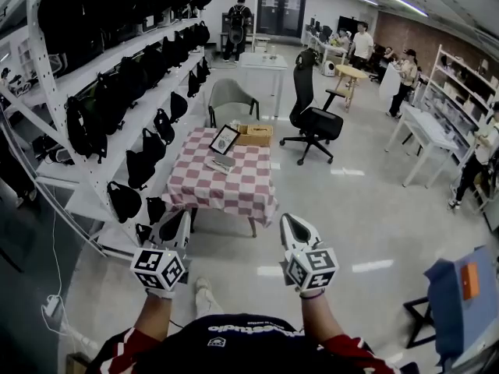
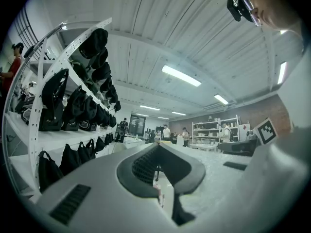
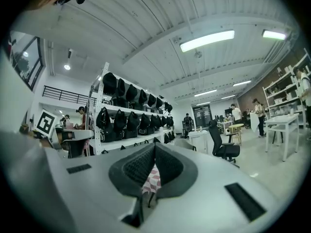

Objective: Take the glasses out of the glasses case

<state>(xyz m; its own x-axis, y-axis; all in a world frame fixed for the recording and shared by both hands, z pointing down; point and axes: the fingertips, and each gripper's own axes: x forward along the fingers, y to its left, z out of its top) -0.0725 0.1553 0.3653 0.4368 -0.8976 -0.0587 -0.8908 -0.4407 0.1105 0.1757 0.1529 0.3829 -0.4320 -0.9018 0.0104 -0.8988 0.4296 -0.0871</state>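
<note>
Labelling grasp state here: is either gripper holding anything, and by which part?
Nothing is held. The left gripper and the right gripper are both shut with nothing between the jaws, well short of the checkered table.

Table (image 1: 242, 195) is sitting too far off: the flat grey thing (image 1: 220, 164) on it is reading too small to call a case, open or shut. Right gripper (image 3: 154, 145) jaws are covering most of the table, only a sliver of checked cloth (image 3: 151, 179) is showing. Blue stand (image 1: 460, 306), right of the table, is getting cut off at the head view's edge.
</note>
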